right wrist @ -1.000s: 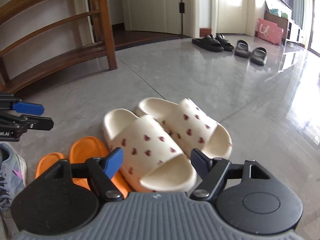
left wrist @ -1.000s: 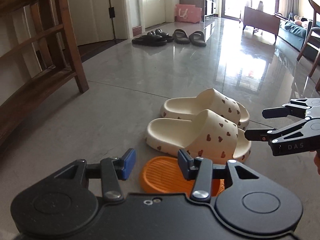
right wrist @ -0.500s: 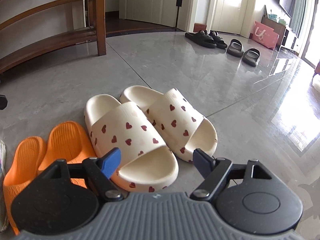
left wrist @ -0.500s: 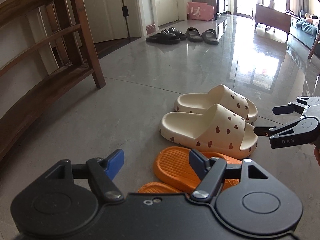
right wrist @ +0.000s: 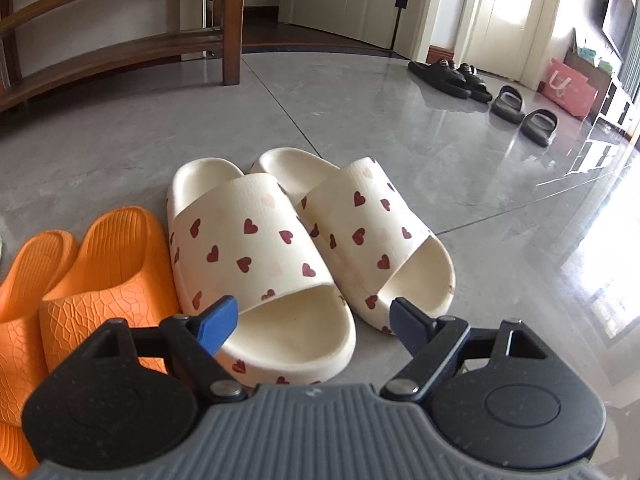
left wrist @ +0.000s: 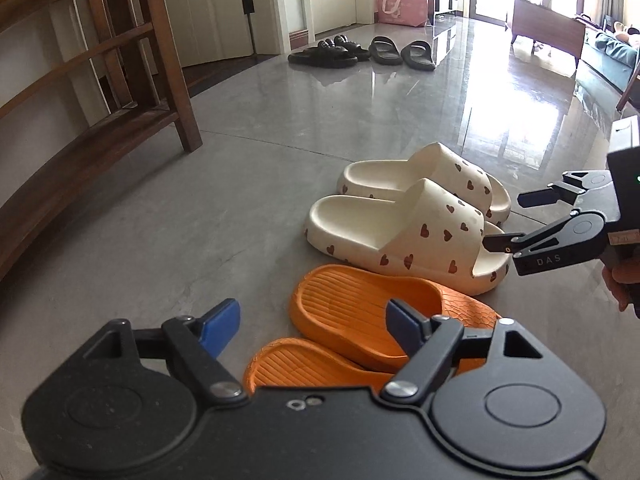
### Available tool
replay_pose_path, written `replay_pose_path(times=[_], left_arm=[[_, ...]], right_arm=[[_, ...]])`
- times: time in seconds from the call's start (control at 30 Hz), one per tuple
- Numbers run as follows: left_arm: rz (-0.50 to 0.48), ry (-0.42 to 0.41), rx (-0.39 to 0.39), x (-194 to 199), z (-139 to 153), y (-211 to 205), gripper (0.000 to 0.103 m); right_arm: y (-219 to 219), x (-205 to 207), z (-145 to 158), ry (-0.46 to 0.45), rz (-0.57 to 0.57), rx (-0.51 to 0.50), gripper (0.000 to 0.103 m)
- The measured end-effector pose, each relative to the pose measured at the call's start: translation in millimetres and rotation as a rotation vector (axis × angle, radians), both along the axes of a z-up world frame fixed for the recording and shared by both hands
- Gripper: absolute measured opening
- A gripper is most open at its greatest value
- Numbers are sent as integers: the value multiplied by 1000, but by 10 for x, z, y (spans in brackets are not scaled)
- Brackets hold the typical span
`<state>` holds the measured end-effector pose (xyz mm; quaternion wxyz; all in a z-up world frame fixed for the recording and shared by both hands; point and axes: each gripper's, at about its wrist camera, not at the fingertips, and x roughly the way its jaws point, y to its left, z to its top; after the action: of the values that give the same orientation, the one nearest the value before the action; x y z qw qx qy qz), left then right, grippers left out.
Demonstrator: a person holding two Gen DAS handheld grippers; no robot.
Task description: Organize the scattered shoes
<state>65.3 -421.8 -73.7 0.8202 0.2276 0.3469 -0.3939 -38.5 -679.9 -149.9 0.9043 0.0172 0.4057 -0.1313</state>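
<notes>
Heart slippers (right wrist: 280,248) lie before the released right hand-held gripper (right wrist: 312,320); left wrist alone shows it sideways.

Both wrist views look down, close — sharing the slippers (left wrist: 404,228).

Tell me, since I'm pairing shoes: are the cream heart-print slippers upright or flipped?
Upright: both cream heart-print slippers rest soles down on the floor.
</notes>
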Motion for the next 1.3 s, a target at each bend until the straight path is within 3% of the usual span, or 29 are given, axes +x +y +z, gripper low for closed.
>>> replay_pose_path(times=[0.33, 0.53, 0.67, 0.77, 0.83, 0.9, 0.97, 1.0, 1.03, 1.07, 1.17, 1.2, 1.23, 1.3], left_arm=[[-25, 34, -21, -80, -97, -35, 81], [-3, 54, -15, -83, -157, -33, 81], [9, 48, -12, -66, -175, -26, 82], [21, 51, -11, -37, -183, -21, 82], [23, 51, -11, -30, -192, -13, 82], [29, 53, -11, -25, -205, -3, 82], [30, 58, -8, -24, -219, 0, 82], [31, 60, -6, -23, -228, 1, 82], [30, 61, -6, -16, -236, 0, 82], [28, 62, -7, -27, -238, 2, 82], [22, 56, -10, -62, -239, 15, 82], [19, 53, -10, -56, -238, 20, 82], [19, 50, -11, -53, -235, 31, 82], [24, 49, -14, -38, -231, 58, 82]], right_arm=[[-365, -10, -98, -14, 27, 39, 88], [-439, 231, -219, 26, 104, -17, 88], [-495, 363, -310, -9, 124, 66, 87], [-479, 354, -350, -61, 92, 158, 77], [-444, 307, -348, -97, 67, 168, 64], [-443, 269, -346, -127, 27, 179, 60], [-391, 279, -355, -130, 15, 154, 66], [-338, 308, -366, -121, 27, 122, 79], [-262, 355, -399, -110, 48, 75, 83], [-184, 403, -434, -99, 70, 28, 83], [-251, 489, -472, -131, 68, 76, 84], [-276, 527, -479, -140, 58, 90, 83], [-294, 577, -475, -147, 42, 107, 75], [-388, 644, -422, -171, -18, 174, 50]])
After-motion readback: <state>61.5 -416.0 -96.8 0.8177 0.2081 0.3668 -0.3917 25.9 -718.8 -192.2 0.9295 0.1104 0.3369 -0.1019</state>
